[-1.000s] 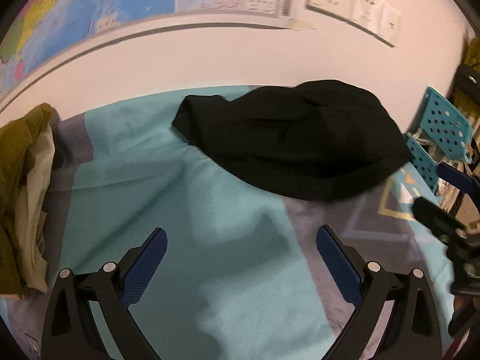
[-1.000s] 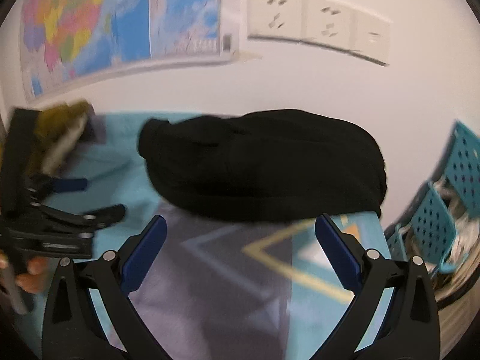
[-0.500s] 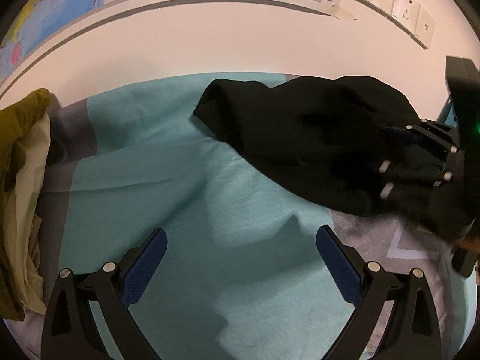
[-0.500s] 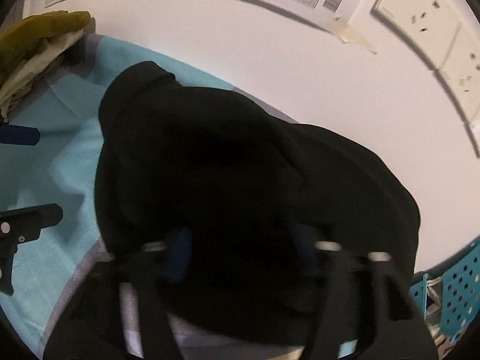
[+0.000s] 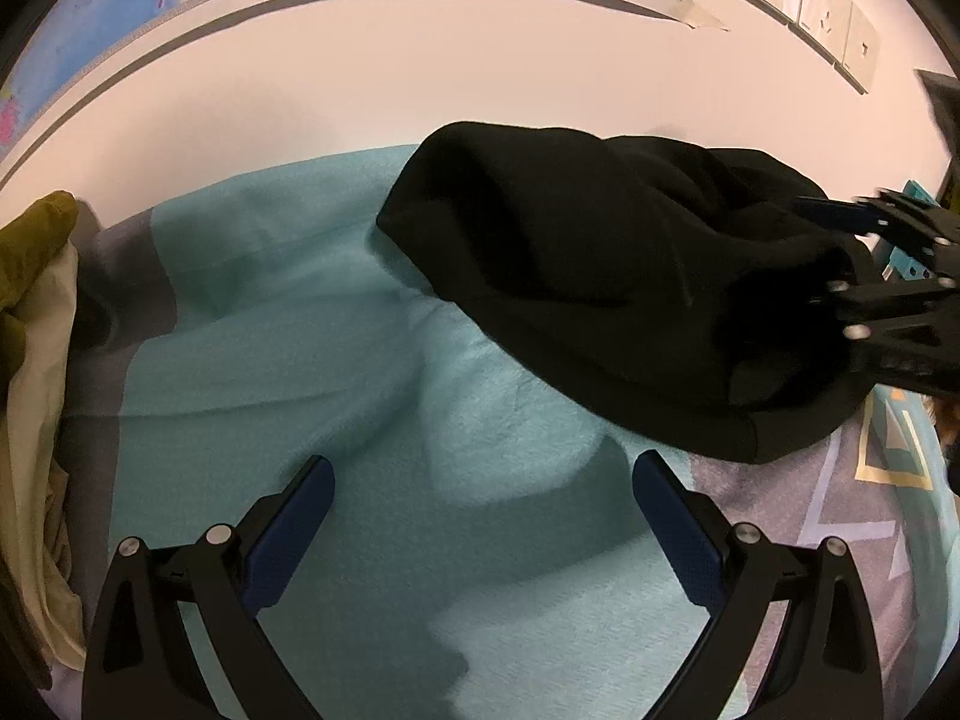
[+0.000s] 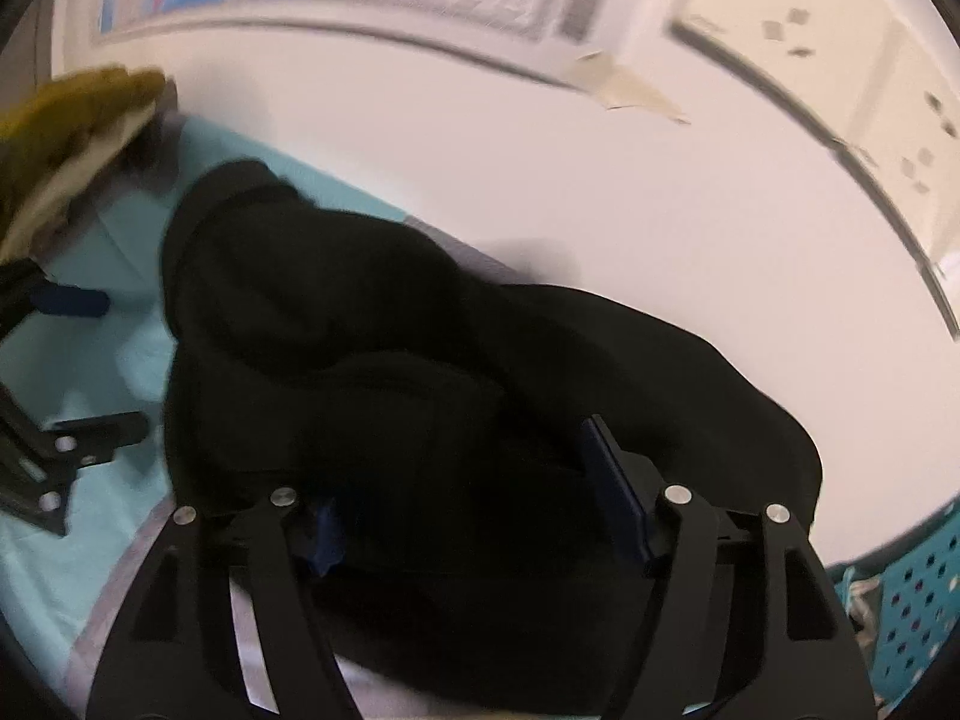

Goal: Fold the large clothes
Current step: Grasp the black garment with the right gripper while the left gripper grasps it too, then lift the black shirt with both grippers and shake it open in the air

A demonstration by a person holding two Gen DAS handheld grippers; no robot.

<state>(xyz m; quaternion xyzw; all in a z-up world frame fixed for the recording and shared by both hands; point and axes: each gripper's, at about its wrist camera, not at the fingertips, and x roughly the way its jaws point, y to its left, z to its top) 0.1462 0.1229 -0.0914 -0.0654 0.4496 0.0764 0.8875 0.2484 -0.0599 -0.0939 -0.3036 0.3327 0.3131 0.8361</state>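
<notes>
Black garment (image 6: 420,360) lies bunched between right gripper's (image 6: 480,510) just-opening jaws; left gripper (image 5: 480,516) gapes empty

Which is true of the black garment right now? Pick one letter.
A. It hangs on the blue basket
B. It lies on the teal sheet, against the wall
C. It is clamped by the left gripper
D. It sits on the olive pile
B: the black garment rests heaped on the teal sheet by the wall; the left gripper is empty.

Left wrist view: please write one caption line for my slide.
Open left gripper above teal blanket; right gripper at black garment.
</notes>
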